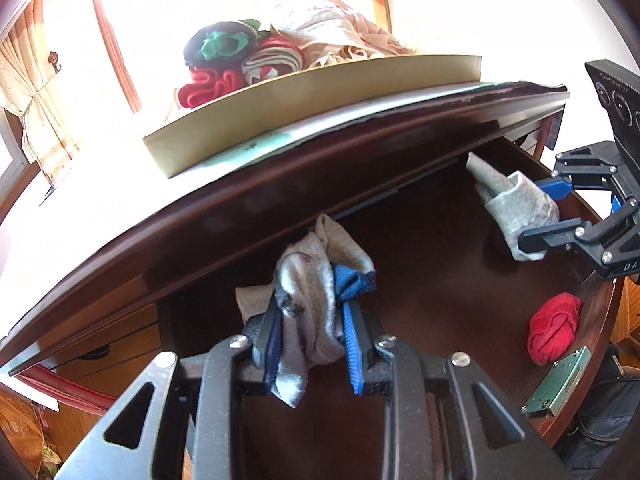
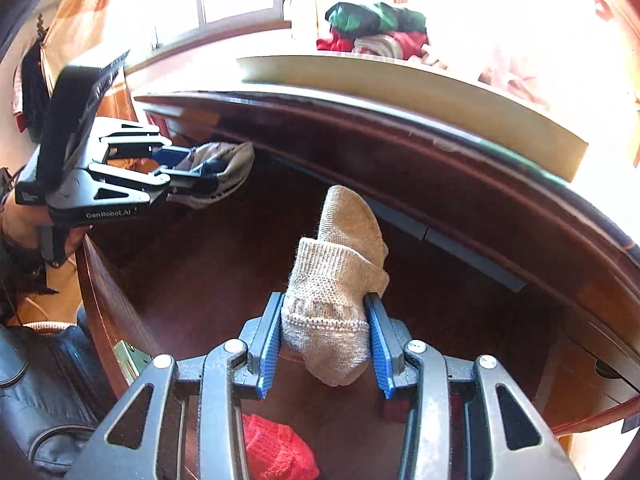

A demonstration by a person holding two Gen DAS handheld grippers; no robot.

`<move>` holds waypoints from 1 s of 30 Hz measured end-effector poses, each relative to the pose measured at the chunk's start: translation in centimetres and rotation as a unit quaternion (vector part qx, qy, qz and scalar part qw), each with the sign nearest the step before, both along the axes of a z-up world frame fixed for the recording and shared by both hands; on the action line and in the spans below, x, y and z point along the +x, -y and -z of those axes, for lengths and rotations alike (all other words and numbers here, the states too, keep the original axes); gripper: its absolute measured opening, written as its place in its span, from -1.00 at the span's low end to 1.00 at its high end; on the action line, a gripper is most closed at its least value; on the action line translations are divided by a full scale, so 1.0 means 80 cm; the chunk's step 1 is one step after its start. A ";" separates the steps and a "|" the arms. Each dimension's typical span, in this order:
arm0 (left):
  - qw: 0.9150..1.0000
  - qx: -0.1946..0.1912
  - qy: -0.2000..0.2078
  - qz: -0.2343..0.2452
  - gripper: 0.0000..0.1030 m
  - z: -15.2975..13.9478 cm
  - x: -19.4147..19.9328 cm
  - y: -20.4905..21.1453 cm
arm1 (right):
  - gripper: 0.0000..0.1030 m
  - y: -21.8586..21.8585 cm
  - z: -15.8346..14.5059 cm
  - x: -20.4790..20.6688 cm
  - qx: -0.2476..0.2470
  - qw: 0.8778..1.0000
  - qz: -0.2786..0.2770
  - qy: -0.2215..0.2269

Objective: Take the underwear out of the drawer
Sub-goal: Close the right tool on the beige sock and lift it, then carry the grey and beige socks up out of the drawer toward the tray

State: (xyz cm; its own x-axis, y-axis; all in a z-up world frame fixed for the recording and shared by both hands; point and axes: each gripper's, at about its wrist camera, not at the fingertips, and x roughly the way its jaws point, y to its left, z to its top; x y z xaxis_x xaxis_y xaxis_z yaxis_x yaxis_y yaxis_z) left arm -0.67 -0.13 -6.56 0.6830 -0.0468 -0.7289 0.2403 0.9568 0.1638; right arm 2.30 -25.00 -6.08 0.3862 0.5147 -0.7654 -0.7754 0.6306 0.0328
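Dark wooden drawer (image 1: 460,280): left gripper (image 1: 310,308) is clamping grey-blue sock bundle (image 1: 308,292) above it, right gripper (image 2: 326,320) is clamping beige knit sock (image 2: 340,280); red rolled sock (image 1: 554,328) is lying inside.

A home bedroom: wooden dresser drawer (image 1: 460,280), folded clothes (image 1: 240,60), curtain (image 1: 36,80).

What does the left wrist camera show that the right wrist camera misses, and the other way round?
Only the left wrist view: the blue patch on the grey sock held in the left gripper, and the metal lock plate's face on the drawer wall.

Only the right wrist view: the hand holding the left gripper, and a dark bag on the floor.

Both: the right gripper shut on a beige sock, the red bundle in the drawer, and the tray of folded clothes on top.
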 end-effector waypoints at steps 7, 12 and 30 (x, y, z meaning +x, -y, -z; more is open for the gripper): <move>1.000 -0.010 0.024 -0.013 -0.51 0.002 -0.010 -0.004 | -0.18 0.029 -0.023 0.001 0.032 0.999 0.007 0.030; 0.999 -0.019 0.040 -0.026 -0.51 -0.004 -0.023 -0.015 | -0.18 0.048 -0.042 0.005 0.057 0.997 0.015 0.047; 0.990 -0.051 0.116 -0.063 -0.51 -0.024 -0.058 -0.033 | -0.18 0.075 -0.057 -0.020 0.119 0.985 0.036 0.123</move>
State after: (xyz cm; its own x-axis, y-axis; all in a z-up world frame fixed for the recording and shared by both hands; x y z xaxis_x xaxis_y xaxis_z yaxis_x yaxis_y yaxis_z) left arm -5.35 2.49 -4.61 0.8364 -0.0162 -0.5479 0.0857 0.9911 0.1016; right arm 0.67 -30.98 -1.56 0.5867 0.6330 -0.5051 -0.7320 0.6813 0.0034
